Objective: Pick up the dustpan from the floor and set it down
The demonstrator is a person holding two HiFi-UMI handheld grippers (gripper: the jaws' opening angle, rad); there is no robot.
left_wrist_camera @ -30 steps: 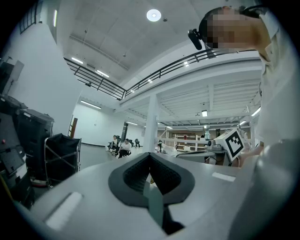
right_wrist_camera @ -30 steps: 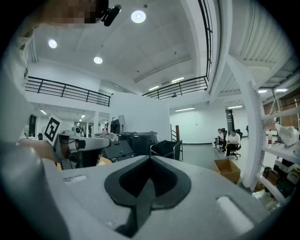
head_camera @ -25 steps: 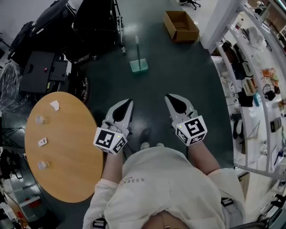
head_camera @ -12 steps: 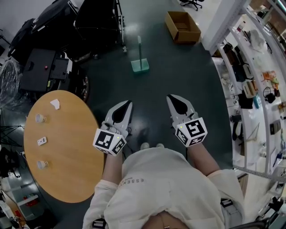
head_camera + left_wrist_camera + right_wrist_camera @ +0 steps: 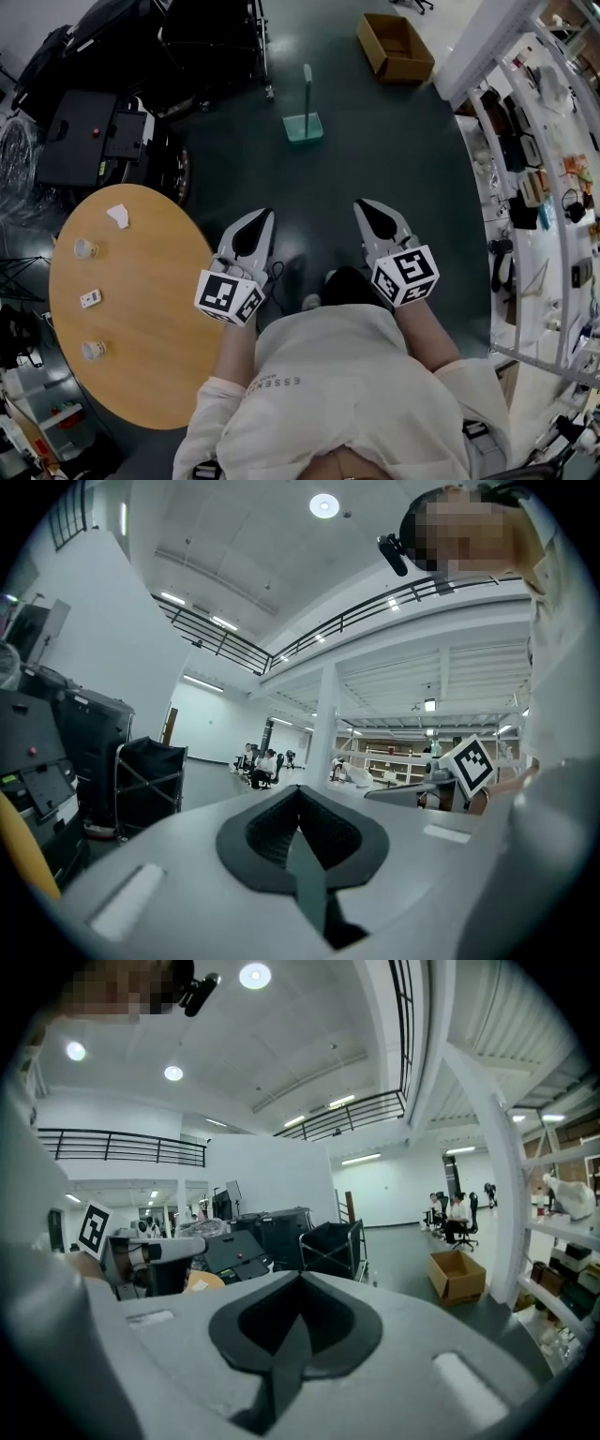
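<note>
The dustpan (image 5: pixel 303 125) is pale green with a tall upright handle. It stands on the dark floor well ahead of me, apart from both grippers. My left gripper (image 5: pixel 268 215) and right gripper (image 5: pixel 360 204) are held side by side at waist height, both pointing forward toward it. In the left gripper view the left gripper (image 5: pixel 298 790) is shut with nothing between its pads. The right gripper (image 5: pixel 300 1278) is likewise shut and empty. Neither gripper view shows the dustpan.
A round wooden table (image 5: pixel 131 309) with a few small items is at my left. Black carts and equipment (image 5: pixel 94 131) fill the back left. A cardboard box (image 5: pixel 394 47) lies beyond the dustpan. Shelving (image 5: pixel 534 169) runs along the right. People sit far off (image 5: pixel 457 1211).
I have stepped forward: a dark leg now shows between the grippers, and the scene has shifted in the head view. Both grippers moved ahead a little and stayed shut.
</note>
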